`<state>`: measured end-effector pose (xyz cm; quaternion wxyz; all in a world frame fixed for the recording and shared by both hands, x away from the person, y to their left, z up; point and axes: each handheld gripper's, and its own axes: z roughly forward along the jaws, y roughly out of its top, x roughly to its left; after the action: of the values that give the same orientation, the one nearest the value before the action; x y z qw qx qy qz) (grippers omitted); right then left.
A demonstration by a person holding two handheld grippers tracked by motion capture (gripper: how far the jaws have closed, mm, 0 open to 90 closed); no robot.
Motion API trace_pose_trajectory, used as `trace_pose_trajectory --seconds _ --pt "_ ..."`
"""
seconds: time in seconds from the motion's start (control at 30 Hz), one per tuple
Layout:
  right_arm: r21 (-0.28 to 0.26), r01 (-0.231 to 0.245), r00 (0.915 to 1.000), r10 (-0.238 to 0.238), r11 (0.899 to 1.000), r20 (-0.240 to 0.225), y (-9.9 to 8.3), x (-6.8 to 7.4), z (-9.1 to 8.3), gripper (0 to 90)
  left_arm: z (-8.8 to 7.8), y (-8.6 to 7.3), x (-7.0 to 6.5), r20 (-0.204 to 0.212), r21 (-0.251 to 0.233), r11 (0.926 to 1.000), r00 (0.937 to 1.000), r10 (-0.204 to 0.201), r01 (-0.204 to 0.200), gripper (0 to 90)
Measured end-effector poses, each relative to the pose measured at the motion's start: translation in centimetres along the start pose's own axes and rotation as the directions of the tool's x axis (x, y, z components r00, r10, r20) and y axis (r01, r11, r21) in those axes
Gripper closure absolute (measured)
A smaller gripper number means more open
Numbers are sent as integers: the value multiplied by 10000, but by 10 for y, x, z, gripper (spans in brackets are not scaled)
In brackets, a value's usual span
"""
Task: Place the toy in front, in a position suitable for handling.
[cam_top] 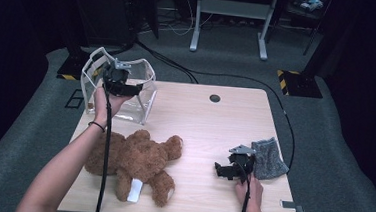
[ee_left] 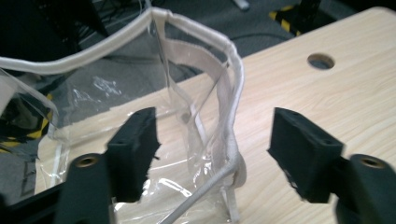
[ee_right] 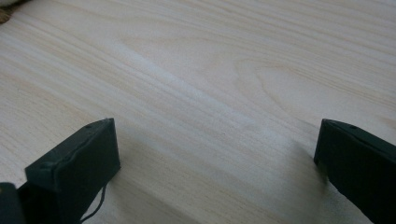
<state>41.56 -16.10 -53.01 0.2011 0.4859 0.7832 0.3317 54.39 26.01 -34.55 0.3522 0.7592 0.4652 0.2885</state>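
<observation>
Bag [ee_left: 196,93] | clear, base cut off | left tool [ee_left: 212,144] astride its rim

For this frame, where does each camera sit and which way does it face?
High view: above the person's side, looking forward and down at the table; forearms, both hands show.
Left gripper view: on the left gripper, facing the clear bag; open jaws.
Right gripper view: on the right gripper, facing bare tabletop; open jaws.
Shared: clear bag, high and left views.

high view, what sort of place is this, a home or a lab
Most likely a lab or recording workspace, not a home: a plain wooden table on grey carpet, cables trailing over the floor, black-and-yellow hazard tape on equipment bases, and a metal stand frame behind.
</observation>
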Motion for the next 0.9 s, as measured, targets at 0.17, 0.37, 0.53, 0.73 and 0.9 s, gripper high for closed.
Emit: trace_pose_trajectory --seconds 0.17,0.37,0.53,0.73,0.9 --pt "-2 1 10000 -1 10000 -2 0 0 0 0 18 -2 1 -73 522 9986 9999 106 -102 589" --pt "-2 3 10000 -3 10000 -6 0 0 0 0 28 0 5 -265 643 9979 9996 -103 120 728" --pt "-14 83 10000 -83 10000 2 0 0 0 0 37 3 10 -469 517 9978 9981 -398 423 741" --pt "-14 70 10000 -70 10000 -1 0 0 0 0 46 8 17 -755 428 9964 9947 -700 734 753" --pt "-18 85 10000 -85 10000 -3 0 0 0 0 49 10 17 -722 398 9951 9936 -870 900 721"
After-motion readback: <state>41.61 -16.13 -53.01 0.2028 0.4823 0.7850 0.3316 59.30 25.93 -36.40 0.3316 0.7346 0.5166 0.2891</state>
